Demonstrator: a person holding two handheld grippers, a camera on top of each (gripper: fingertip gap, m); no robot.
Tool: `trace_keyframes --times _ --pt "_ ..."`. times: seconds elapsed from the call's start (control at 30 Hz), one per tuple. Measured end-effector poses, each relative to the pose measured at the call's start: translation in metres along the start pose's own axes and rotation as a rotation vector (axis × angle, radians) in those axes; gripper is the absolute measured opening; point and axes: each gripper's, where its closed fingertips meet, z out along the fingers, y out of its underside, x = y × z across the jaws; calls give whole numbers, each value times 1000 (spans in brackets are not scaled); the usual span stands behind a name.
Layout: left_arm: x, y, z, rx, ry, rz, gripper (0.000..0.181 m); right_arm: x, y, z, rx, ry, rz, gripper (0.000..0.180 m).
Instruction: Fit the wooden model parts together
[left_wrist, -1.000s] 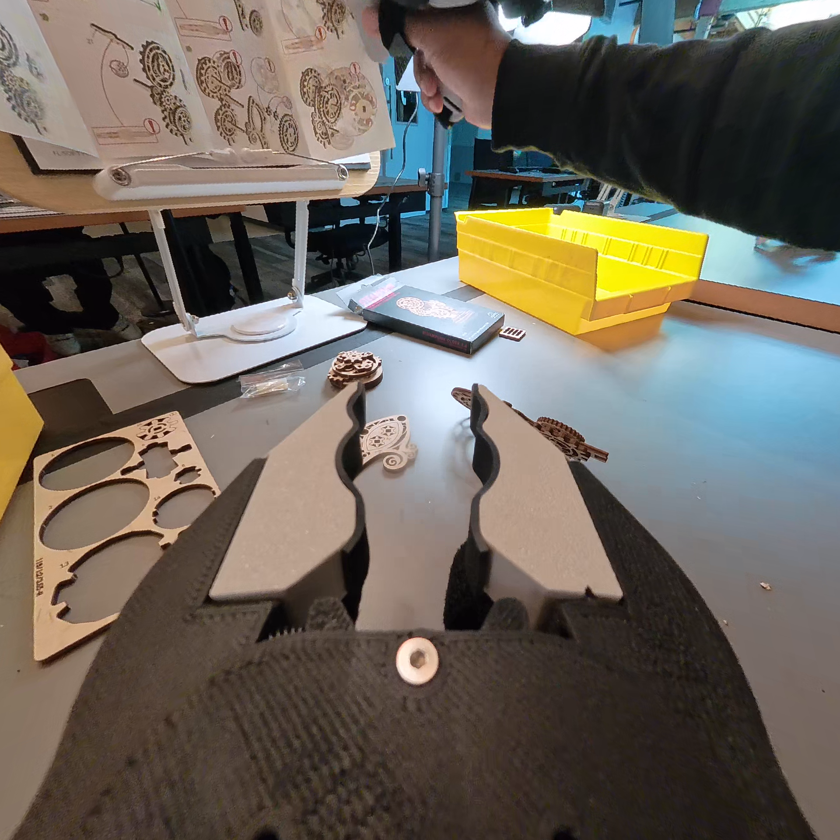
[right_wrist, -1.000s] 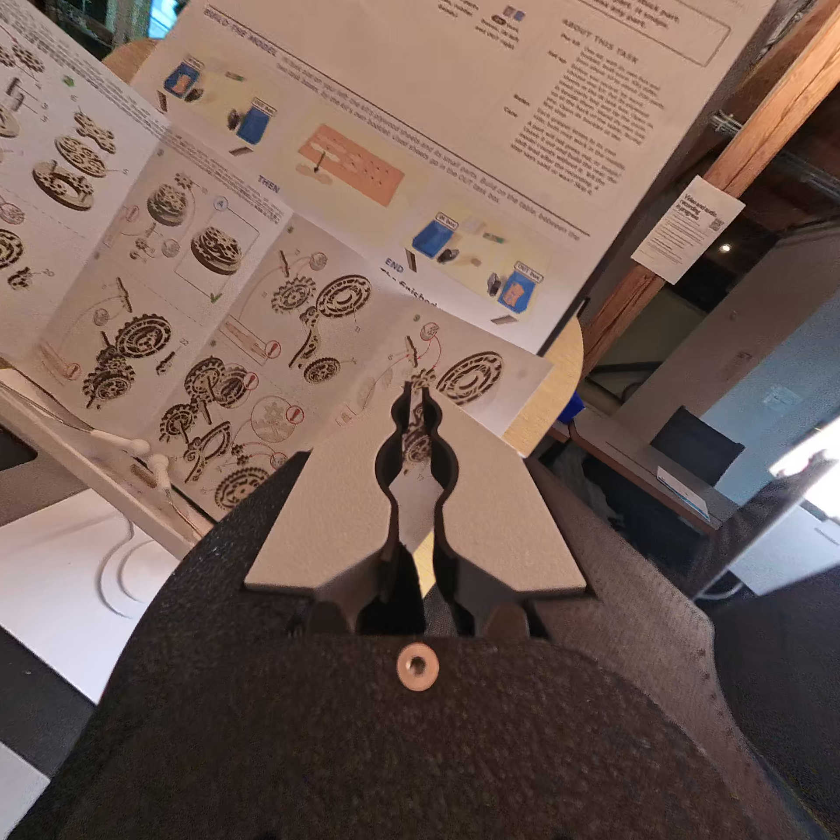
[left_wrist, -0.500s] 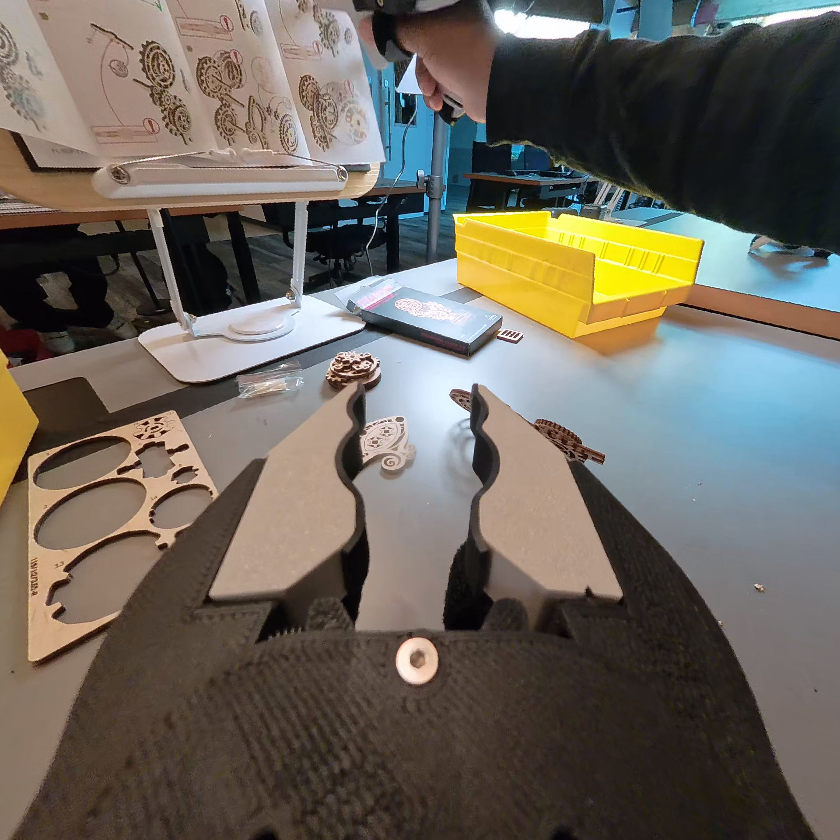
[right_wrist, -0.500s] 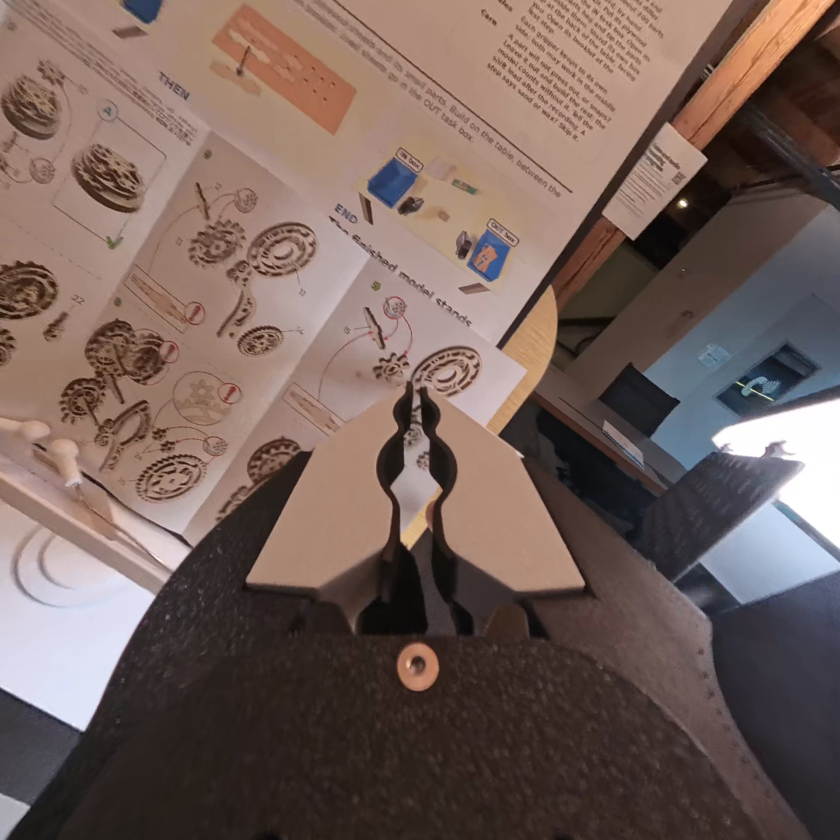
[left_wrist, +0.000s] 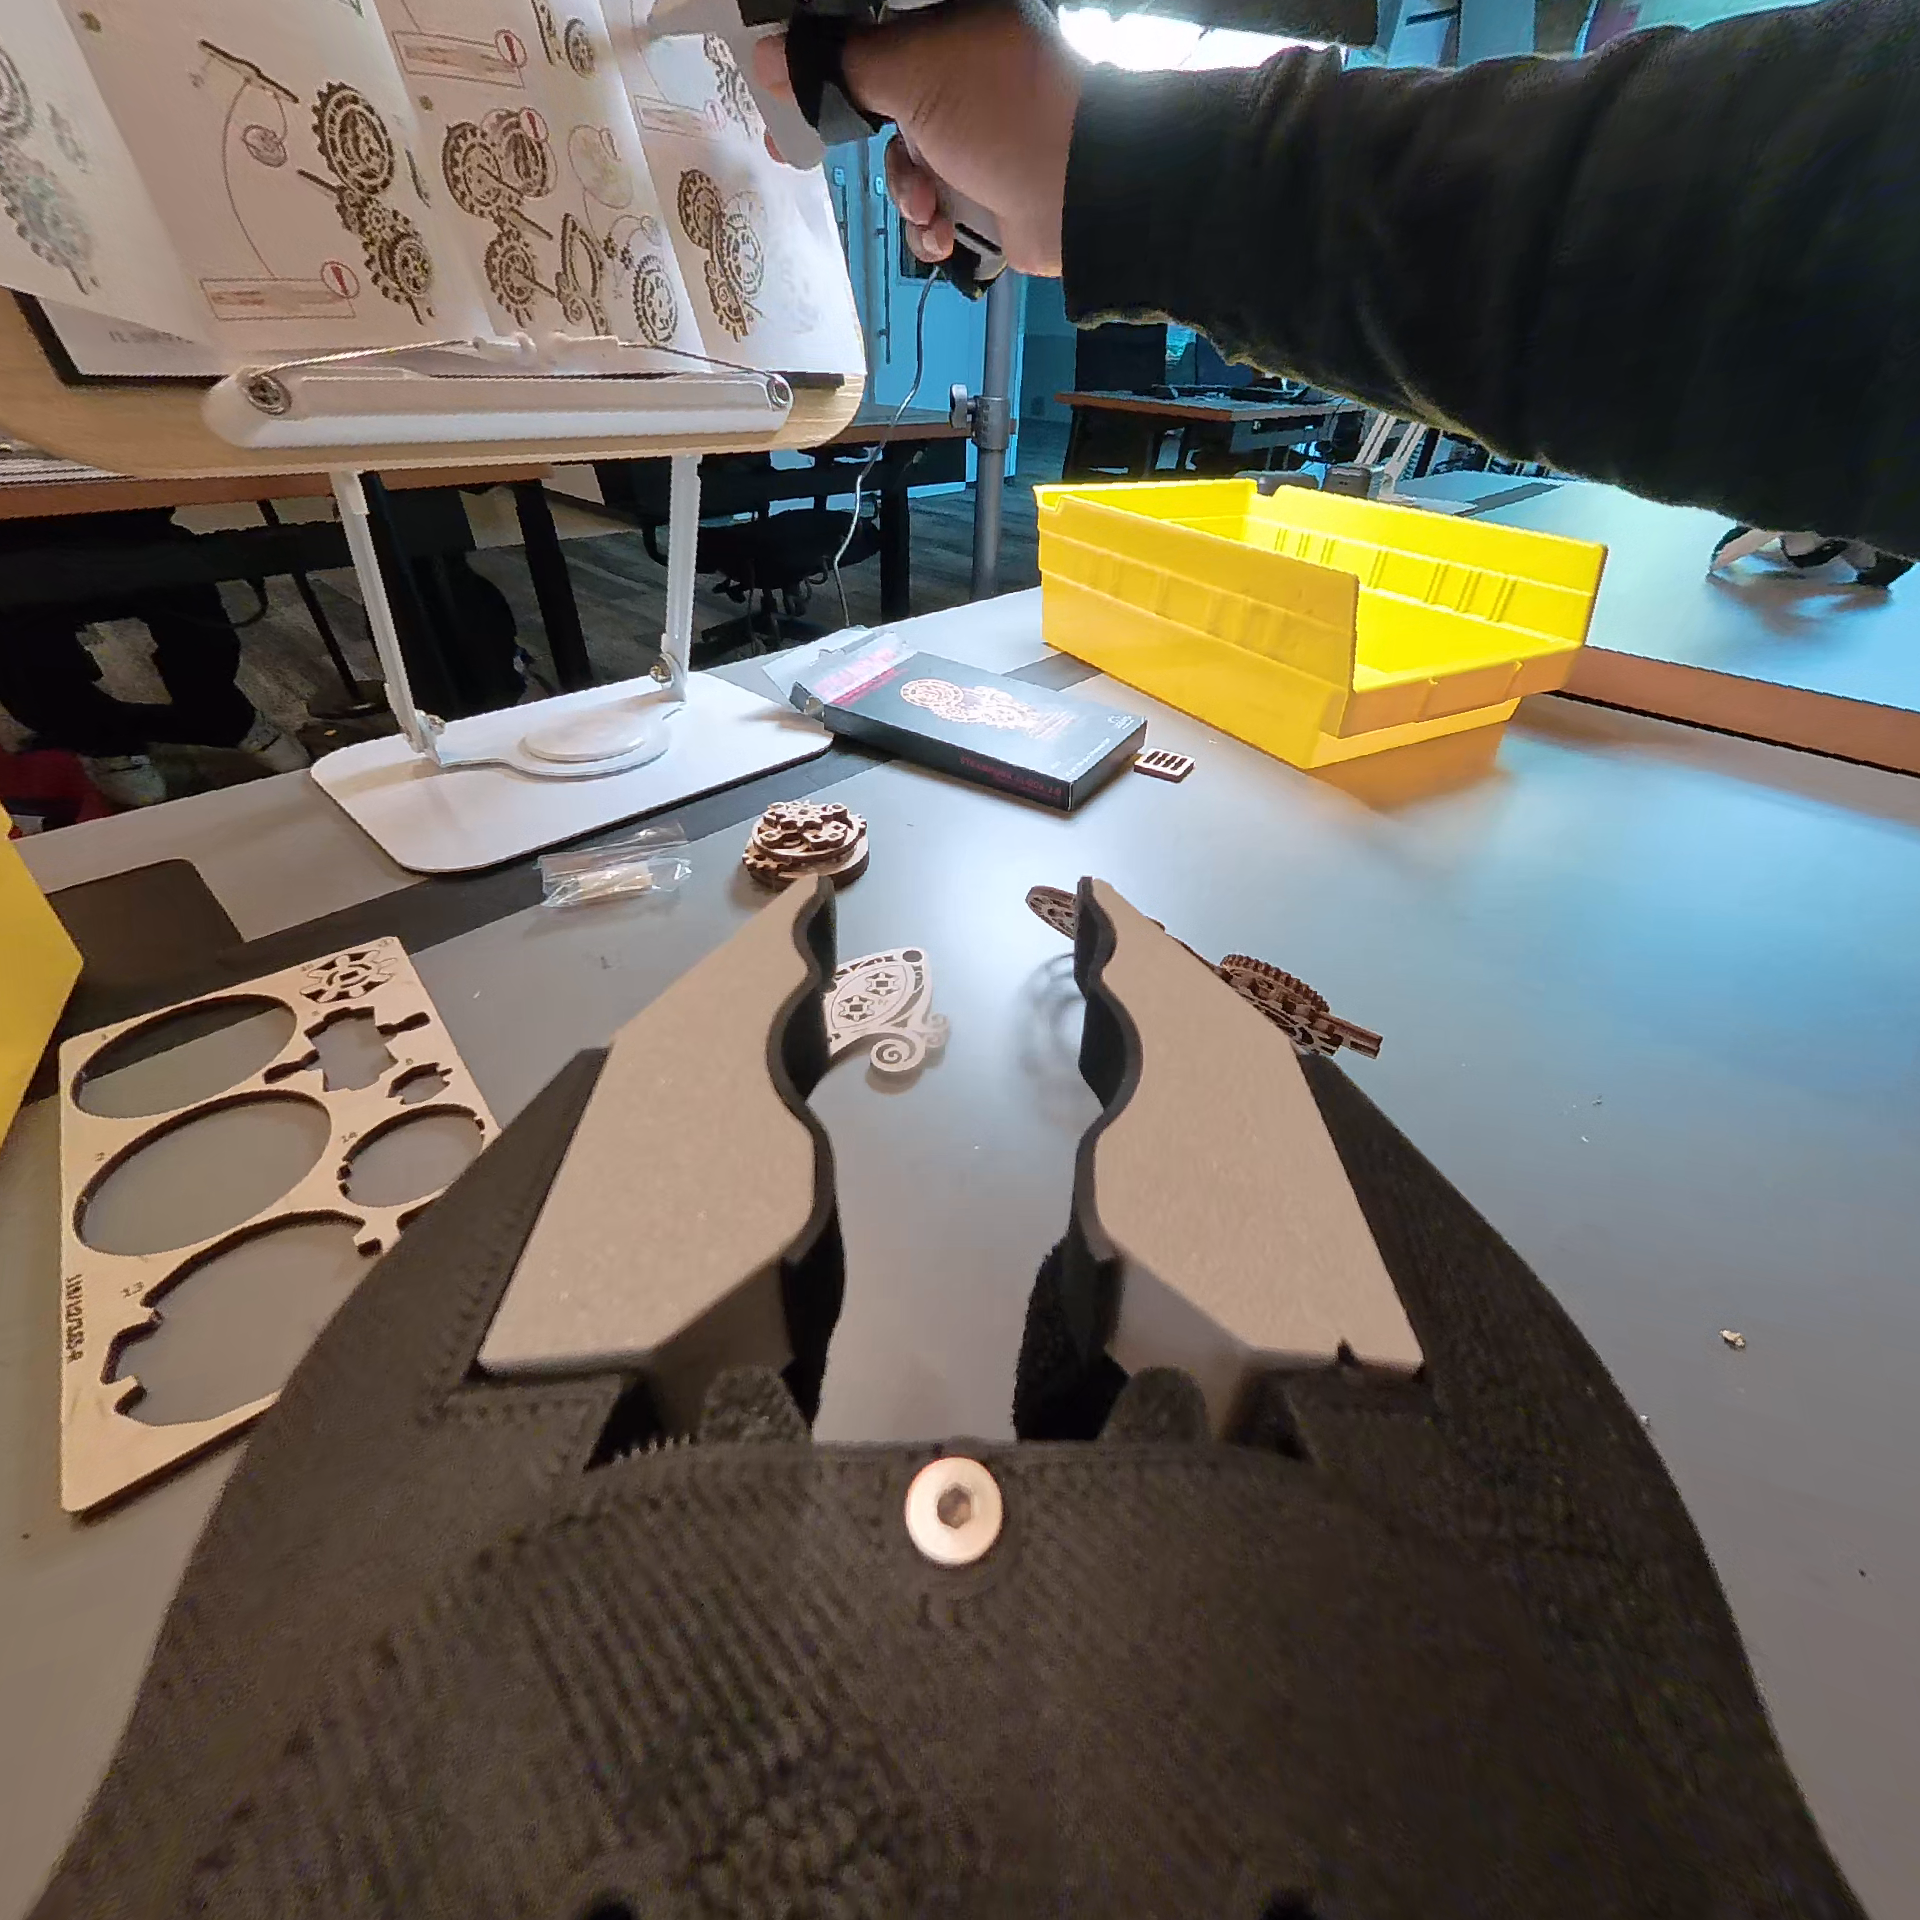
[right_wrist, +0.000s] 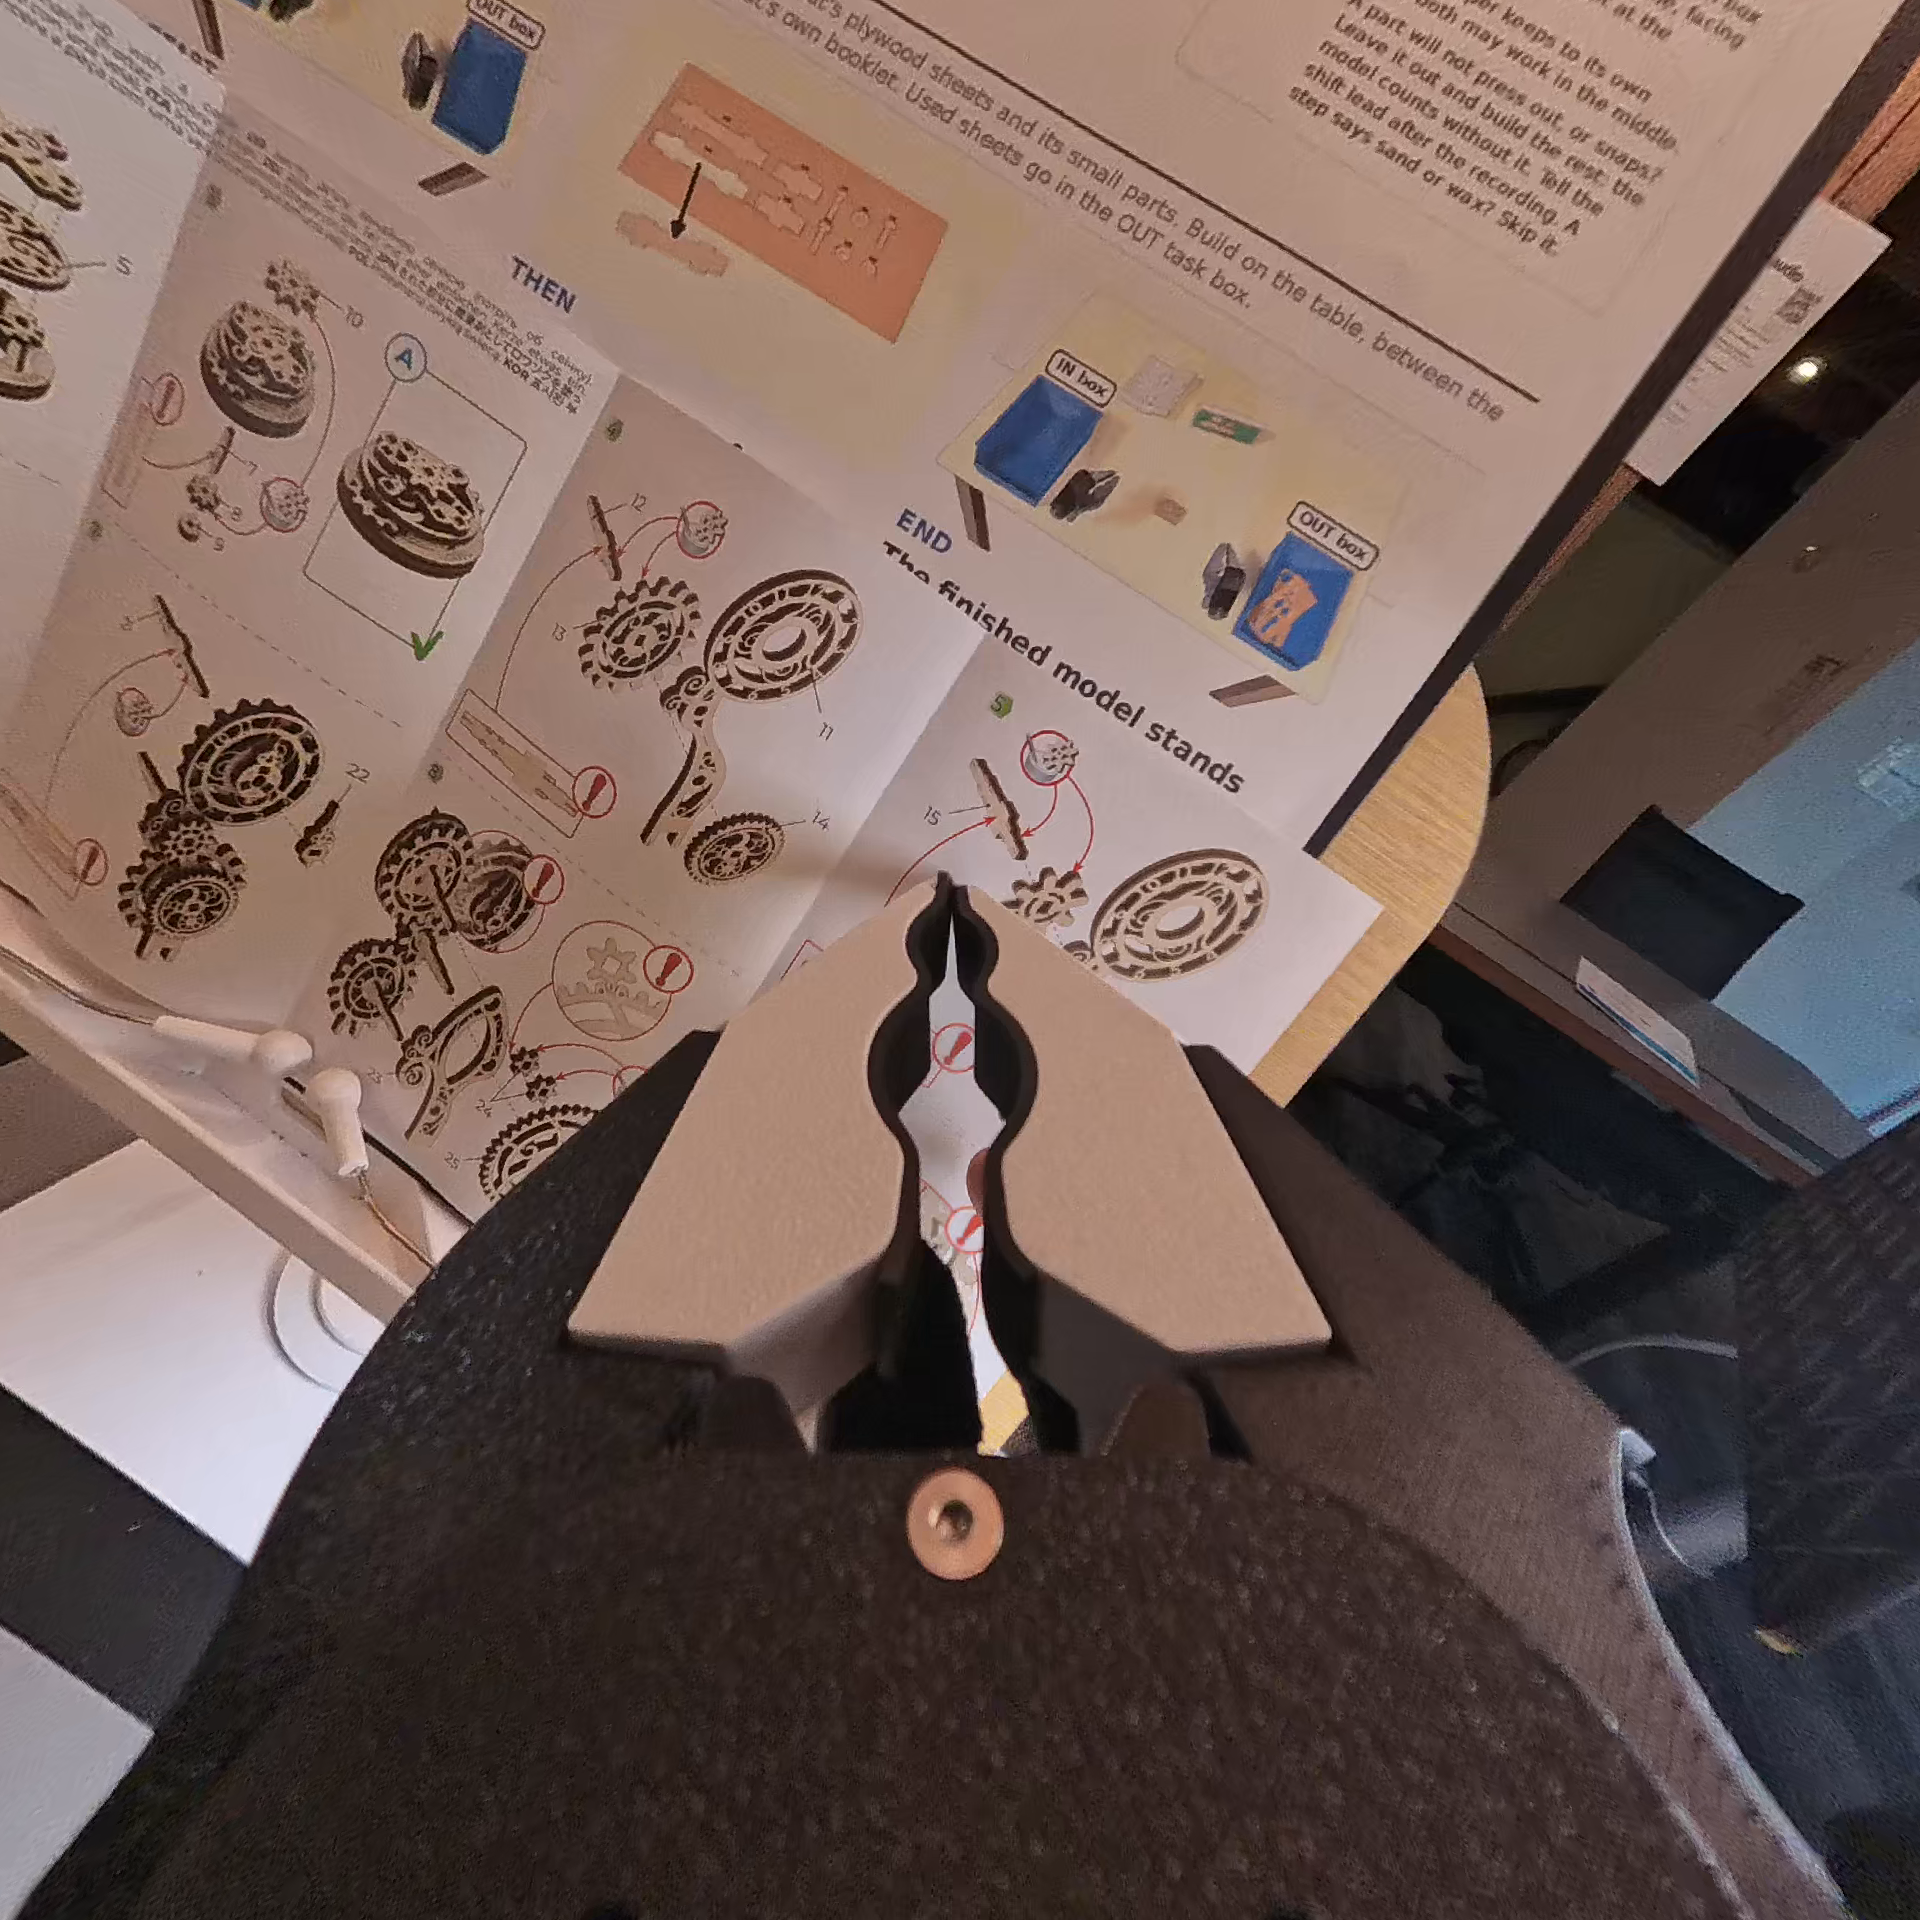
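- A grey table (left_wrist: 1507, 987) in a workshop room is seen, with more desks and chairs behind it.
- The left gripper (left_wrist: 951, 914) is held low over the middle of the table, its jaws spread wide, with nothing held and nothing touched.
- A pale scroll-shaped wooden part (left_wrist: 883, 1013) lies on the table between the fingertips, nearer the left one.
- A dark geared wooden piece (left_wrist: 1288, 1008) lies partly hidden behind the right finger; a round gear assembly (left_wrist: 805, 842) lies just beyond the tips.
- A small clear bag (left_wrist: 613, 878) and a punched-out plywood sheet (left_wrist: 239, 1184) lie toward the left edge.
- A black box (left_wrist: 982, 732) and a yellow bin (left_wrist: 1320, 613) are set toward the far edge.
- The right gripper (right_wrist: 948, 899) is raised to the instruction booklet (right_wrist: 582, 727) on the white stand (left_wrist: 520, 769), the jaws closed to a sliver; whether the right-hand page is pinched between the tips cannot be told.
- A printed poster (right_wrist: 1091, 208) stands behind the booklet.
- In the left wrist view the hand (left_wrist: 956, 156) holding that gripper is seen at the booklet's upper right corner.
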Motion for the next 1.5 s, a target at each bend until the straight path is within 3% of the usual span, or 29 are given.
trace_keyframes --times 0.53,1.23,1.5 --pt "-1 0 0 2 -7 5 45 4 15 -12 13 -6 -47 1" --pt "-1 0 0 0 -4 3 45 2 17 -18 41 -11 -98 24" --pt "0 1 0 -3 -1 4 45 11 35 -26 15 34 -99 43"
